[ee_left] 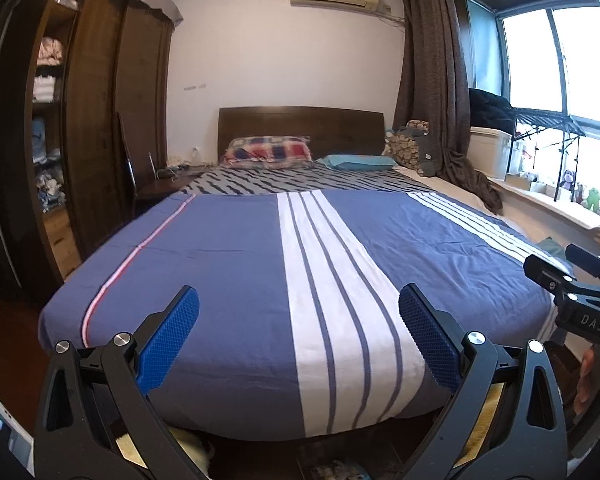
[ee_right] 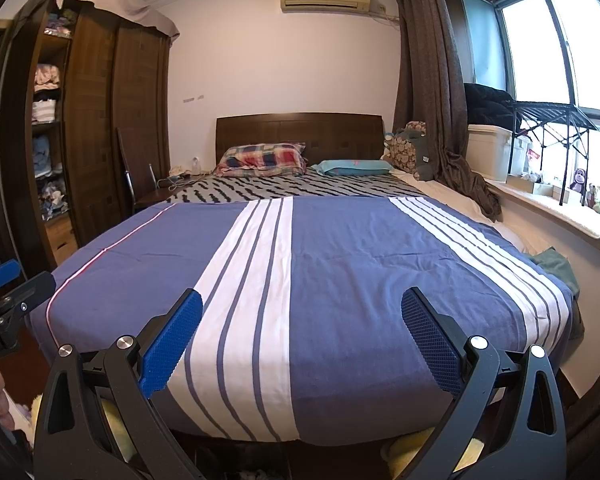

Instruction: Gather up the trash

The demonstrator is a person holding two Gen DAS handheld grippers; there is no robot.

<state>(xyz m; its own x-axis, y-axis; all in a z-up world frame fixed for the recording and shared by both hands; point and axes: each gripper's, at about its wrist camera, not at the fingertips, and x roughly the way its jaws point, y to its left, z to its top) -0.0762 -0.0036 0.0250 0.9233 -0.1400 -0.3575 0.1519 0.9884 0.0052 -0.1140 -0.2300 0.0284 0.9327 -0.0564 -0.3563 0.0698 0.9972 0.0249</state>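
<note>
Task looked barely started, judging by both views: nothing was held and no trash had been gathered anywhere in sight. The left gripper (ee_left: 299, 340) hung at the foot of the bed (ee_left: 228, 280) with its jaws spread wide and empty, blue pads well apart. The right gripper (ee_right: 302, 340) was beside it, also at the foot of the bed, jaws wide, nothing between them.

The blue striped cover (ee_right: 340, 264) lay flat and bare across the bed; no wrappers, paper or bottles showed on it. No bin or bag showed either. A plaid pillow (ee_left: 268, 152) and a teal pillow (ee_left: 360, 161) sat at the head of the bed, against the headboard. A dark green cloth (ee_right: 556, 264) lay at the window-side edge of the bed, near its foot; it read as clothing rather than trash, though the fisheye edge made that hard to call. Small things on the nightstand (ee_right: 180, 178), on the wardrobe side of the bed's head, were too small to sort. Something pale and yellowish showed on the floor under the foot of the bed, behind the gripper arms, mostly hidden.

So the trash itself was not clearly in view. Left to do, as a judgement: find it, pick it up, find a container. Basically the whole task.
</note>
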